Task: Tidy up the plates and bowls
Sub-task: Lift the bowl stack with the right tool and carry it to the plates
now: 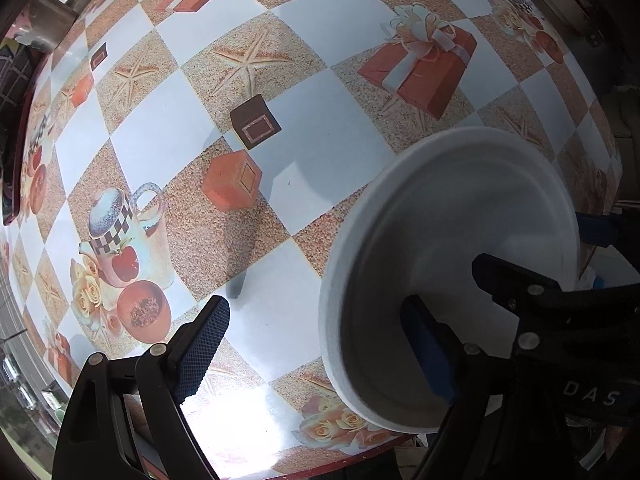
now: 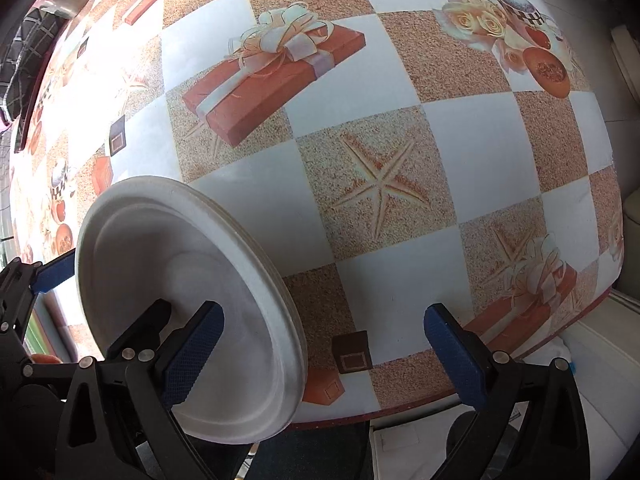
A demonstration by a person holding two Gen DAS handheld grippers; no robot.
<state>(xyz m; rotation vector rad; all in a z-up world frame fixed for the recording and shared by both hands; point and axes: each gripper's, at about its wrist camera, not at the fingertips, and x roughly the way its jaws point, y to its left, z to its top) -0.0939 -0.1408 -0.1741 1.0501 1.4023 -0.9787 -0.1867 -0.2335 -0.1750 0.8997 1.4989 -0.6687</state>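
Left gripper (image 1: 320, 344) spread wide, its right finger over the rim of the plate stack (image 2: 188, 304) at the table's (image 2: 480, 152) near edge, right gripper (image 2: 324, 340) likewise gaping, left finger inside the plates, nothing clamped; probably squaring the stack.

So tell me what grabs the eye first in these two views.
The white plates, a thin stack judging by the layered rim, fill the lower left of the right wrist view and the lower right of the left wrist view, between both pairs of tongs. Both the left tongs and the right tongs stand open, each with one blue pad over the plates. Behind them spreads the checkered tablecloth printed with starfish and gift boxes.
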